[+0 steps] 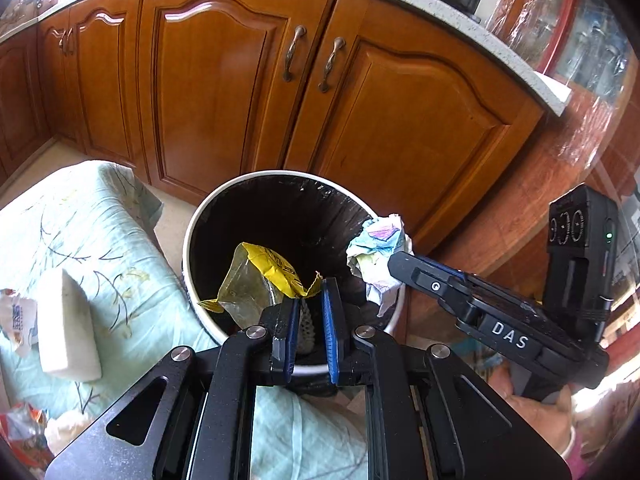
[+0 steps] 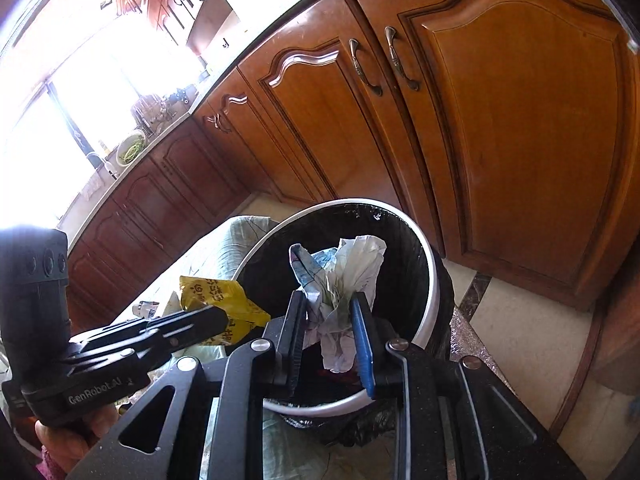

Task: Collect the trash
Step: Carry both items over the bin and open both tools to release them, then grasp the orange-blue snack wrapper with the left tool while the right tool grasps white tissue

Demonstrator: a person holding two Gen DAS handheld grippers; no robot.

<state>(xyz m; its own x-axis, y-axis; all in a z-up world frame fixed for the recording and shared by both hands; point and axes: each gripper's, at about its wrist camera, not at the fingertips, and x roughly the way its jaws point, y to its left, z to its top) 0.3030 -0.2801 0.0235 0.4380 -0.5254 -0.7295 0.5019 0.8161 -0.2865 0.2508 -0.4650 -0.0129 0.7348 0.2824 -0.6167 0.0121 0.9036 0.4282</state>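
The left gripper (image 1: 312,300) is nearly closed, pinching the yellow snack wrapper (image 1: 260,280) by its torn edge above the mouth of the trash bin (image 1: 192,216); the wrapper hangs inside the rim, toward 7 o'clock of the opening. The right gripper (image 2: 332,320) holds the crumpled paper (image 2: 344,280) between narrow jaws; in the left wrist view that wad sits right over the rim at 3 o'clock, not clearly inside.

Risks, as I judge them: the paper is the weaker case; let go where it is, it may catch the rim and tumble to the floor beside the cabinet doors (image 1: 224,92). The wrapper is light and stiff; it may cling to the pad or glide sideways on release. The 2 grippers sit close over 1 opening, so they may knock each other.

More litter lies on the pale green cloth (image 1: 104,240) at 9 o'clock of the bin, beside a white block (image 1: 66,328).
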